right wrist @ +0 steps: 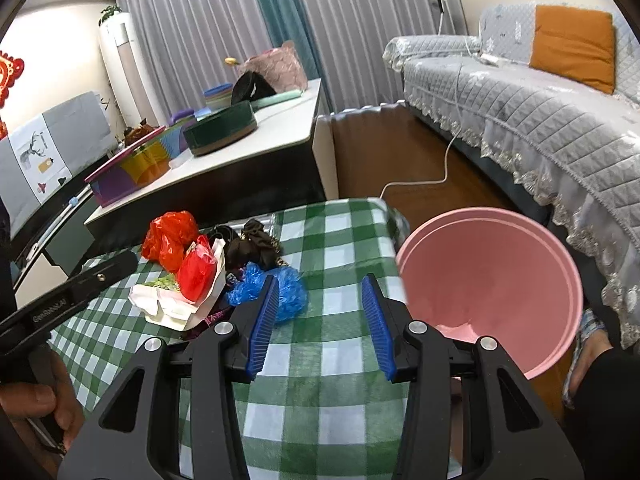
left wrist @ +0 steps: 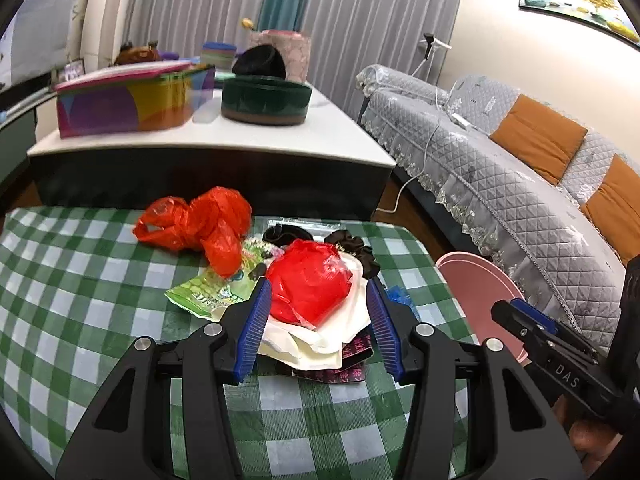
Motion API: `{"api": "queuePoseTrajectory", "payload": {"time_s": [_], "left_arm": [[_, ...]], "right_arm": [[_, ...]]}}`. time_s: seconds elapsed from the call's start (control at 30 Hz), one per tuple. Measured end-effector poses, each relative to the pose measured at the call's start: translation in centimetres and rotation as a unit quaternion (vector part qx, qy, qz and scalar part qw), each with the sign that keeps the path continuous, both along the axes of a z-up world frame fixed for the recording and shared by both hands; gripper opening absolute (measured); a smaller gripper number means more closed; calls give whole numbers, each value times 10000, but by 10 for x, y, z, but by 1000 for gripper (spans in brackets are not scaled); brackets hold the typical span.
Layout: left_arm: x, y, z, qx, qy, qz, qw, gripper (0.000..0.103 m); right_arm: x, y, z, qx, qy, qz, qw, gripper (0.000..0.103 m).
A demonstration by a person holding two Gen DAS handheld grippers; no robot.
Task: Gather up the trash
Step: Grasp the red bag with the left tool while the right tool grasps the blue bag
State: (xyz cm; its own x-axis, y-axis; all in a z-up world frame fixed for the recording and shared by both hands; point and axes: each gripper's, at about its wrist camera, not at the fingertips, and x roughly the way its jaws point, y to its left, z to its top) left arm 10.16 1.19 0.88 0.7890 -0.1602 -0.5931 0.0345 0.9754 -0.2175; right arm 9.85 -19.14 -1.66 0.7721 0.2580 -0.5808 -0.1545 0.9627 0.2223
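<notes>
- Left gripper (left wrist: 318,322): jaws apart, bracketing red bag (left wrist: 310,282) on white wrapper (left wrist: 320,340), not yet clamping.
- Right gripper (right wrist: 322,322): parted, nothing between.
- Technique: lower fully, pinch bag with wrapper, carry to pink bin (right wrist: 492,280).

Grey pleated curtains (left wrist: 360,20) with a teal strip hang behind a white-topped counter (left wrist: 224,136); a sofa (right wrist: 540,120) in a grey quilted cover carries orange cushions (left wrist: 538,136); wooden floor (right wrist: 400,160) lies between; a picture (left wrist: 580,4) hangs on the cream wall.
</notes>
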Motion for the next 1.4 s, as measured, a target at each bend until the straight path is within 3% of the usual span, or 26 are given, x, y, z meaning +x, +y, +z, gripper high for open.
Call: {"api": "queuePoseTrajectory", "payload": {"time_s": [0.47, 0.57, 0.77, 1.03, 1.13, 1.23, 1.4], "left_arm": [[45, 7, -21, -80, 345, 37, 9994, 50], [55, 7, -27, -125, 488, 32, 9987, 63], [68, 12, -45, -239, 796, 71, 9965, 76], [75, 14, -62, -557, 1042, -65, 9930, 78], [76, 14, -64, -621, 1045, -74, 9926, 78], [76, 13, -63, -622, 1017, -88, 9928, 76], [71, 16, -58, -609, 923, -35, 9939, 75]], "right_arm": [[38, 28, -26, 51, 451, 286, 9986, 44], [46, 31, -33, 175, 585, 330, 9976, 45], [57, 40, -43, 235, 750, 427, 9960, 51], [65, 58, -51, 120, 851, 594, 9945, 50], [67, 62, -53, 84, 895, 611, 9941, 46], [68, 64, -54, 11, 929, 620, 9937, 34], [67, 61, -52, -72, 901, 592, 9941, 9]]}}
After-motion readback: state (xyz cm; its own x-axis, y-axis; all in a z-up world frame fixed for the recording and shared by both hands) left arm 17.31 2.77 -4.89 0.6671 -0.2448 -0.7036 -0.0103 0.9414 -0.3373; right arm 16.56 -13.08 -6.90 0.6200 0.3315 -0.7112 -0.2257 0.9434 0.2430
